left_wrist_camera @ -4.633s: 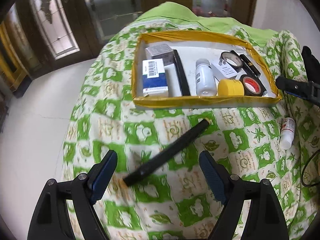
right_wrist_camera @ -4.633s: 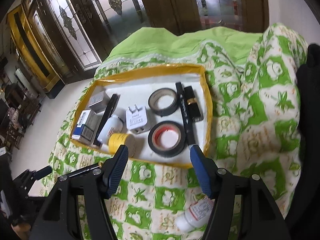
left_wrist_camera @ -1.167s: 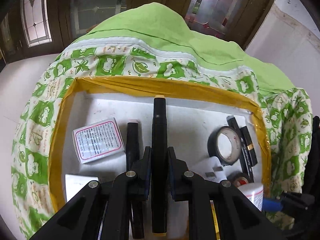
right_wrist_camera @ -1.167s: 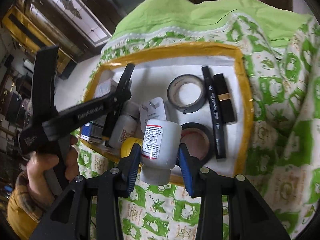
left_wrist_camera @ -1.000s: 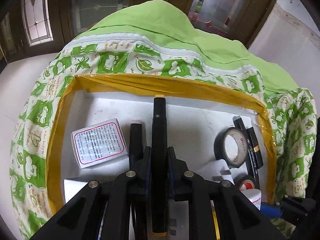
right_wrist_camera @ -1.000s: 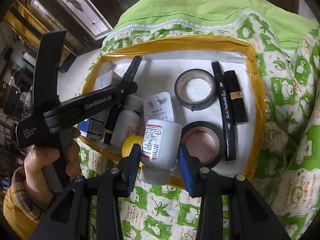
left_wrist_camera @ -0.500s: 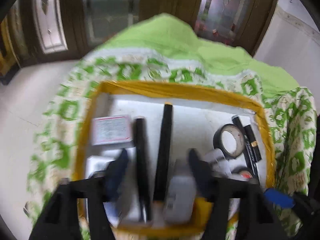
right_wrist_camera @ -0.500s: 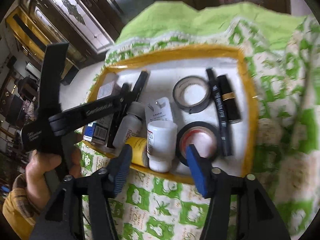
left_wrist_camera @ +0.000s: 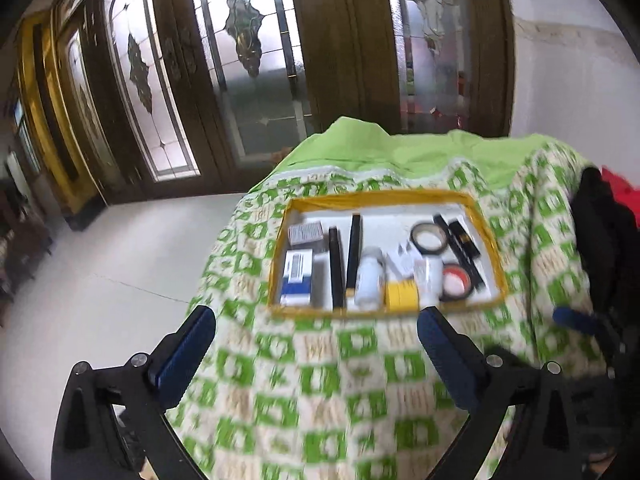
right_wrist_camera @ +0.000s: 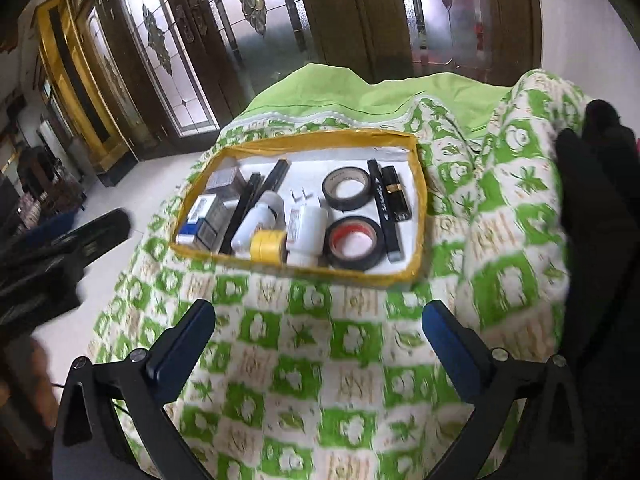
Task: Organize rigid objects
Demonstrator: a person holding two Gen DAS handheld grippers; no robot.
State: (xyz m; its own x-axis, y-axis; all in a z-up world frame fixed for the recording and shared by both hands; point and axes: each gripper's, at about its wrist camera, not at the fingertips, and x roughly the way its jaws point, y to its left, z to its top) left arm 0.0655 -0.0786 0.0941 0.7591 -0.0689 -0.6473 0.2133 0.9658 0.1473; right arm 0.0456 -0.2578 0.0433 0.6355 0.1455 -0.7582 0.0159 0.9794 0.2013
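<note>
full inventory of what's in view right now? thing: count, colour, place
tray: 1, yellow-taped rim, white floor, on the cloth
cloth: 1, green and cream pattern, draped over the surface
boxes: about 3, grey, white and blue, tray's left end
markers: 2, black, lying beside the boxes
bottles: 2, white, tray's middle, lying down
yellow roll: 1, near rim, between the bottles
tape rolls: 2, black, right of middle, one with a red core
charger plug: 1, white, partly hidden behind a bottle
slim cases: 2, black, one with a gold band, tray's right end
doors: dark wood, patterned glass, behind
left tongs: opening, nothing between them
right tongs: opening, nothing between them
</note>
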